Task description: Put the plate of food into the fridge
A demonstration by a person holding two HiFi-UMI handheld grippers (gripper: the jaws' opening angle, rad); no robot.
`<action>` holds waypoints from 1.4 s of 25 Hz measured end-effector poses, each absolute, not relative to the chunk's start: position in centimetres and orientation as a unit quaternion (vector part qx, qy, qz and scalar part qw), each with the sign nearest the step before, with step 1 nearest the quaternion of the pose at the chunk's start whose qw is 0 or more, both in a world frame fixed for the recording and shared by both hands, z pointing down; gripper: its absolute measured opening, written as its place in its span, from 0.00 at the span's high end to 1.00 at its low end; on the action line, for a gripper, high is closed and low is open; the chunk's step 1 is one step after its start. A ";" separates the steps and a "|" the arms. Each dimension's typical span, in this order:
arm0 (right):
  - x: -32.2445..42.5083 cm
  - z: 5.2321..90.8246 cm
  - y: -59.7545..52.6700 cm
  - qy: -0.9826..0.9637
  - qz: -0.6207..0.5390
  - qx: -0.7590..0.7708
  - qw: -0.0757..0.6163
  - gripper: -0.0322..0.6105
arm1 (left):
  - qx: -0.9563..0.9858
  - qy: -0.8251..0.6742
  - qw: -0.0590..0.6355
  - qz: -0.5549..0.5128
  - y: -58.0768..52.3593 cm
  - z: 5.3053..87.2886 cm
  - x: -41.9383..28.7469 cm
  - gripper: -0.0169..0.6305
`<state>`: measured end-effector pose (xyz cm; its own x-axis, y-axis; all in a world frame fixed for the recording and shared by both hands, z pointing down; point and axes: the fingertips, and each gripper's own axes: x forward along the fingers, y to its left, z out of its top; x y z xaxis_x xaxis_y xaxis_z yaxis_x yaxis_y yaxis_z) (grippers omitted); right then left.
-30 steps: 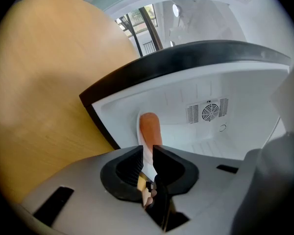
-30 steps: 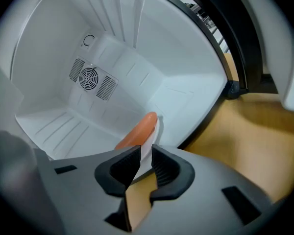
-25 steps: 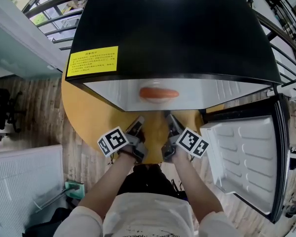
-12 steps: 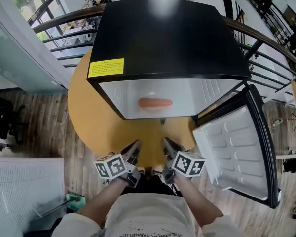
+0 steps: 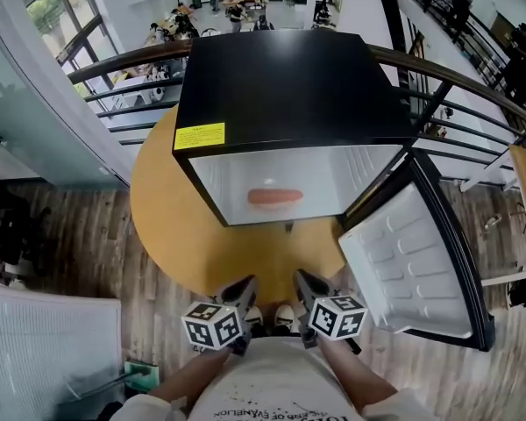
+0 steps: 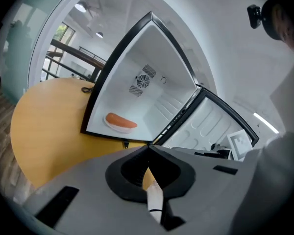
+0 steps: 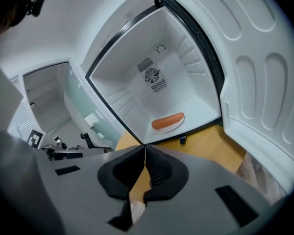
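- A black mini fridge (image 5: 285, 86) stands on a round yellow table (image 5: 162, 217). Its door (image 5: 412, 261) is swung wide open to the right.
- The plate of food (image 5: 275, 198), a white plate with one orange sausage on it, lies on the bottom of the fridge's white inside, near the front edge.
- Only the head view shows the fridge's black top, the yellow label (image 5: 200, 135) at its front left corner, and the railing (image 5: 114, 64) behind the table.
- Only the two gripper views look deep inside, where a round fan vent (image 6: 143, 82) sits on the back wall above the plate.
- The left claw (image 5: 244, 286) hangs at the table's near edge, well apart from the fridge. In its own view the jaws meet at the tips and grip nothing.
- The right claw (image 5: 303, 281) is just beside the left one, its jaws likewise pressed together and empty.
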<state>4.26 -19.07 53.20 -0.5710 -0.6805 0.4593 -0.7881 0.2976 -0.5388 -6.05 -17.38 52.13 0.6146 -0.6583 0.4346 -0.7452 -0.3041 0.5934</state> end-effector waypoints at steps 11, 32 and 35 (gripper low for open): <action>2.3 53.1 -17.5 -0.818 0.348 0.444 0.112 0.91 | 0.821 -0.435 0.361 0.084 -17.1 51.7 -5.5 0.94; 2.8 54.0 -16.7 -0.817 0.336 0.446 0.144 0.91 | 0.811 -0.445 0.369 0.091 -15.9 52.5 -5.6 0.94; 2.7 54.0 -16.6 -0.818 0.335 0.445 0.145 0.91 | 0.809 -0.447 0.370 0.090 -15.7 52.5 -5.8 0.94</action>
<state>2.69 -16.61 53.95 -0.5626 -0.6301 0.5352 -0.8246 0.3805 -0.4187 -5.77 -15.73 52.48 0.5836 -0.6576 0.4765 -0.7908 -0.3267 0.5176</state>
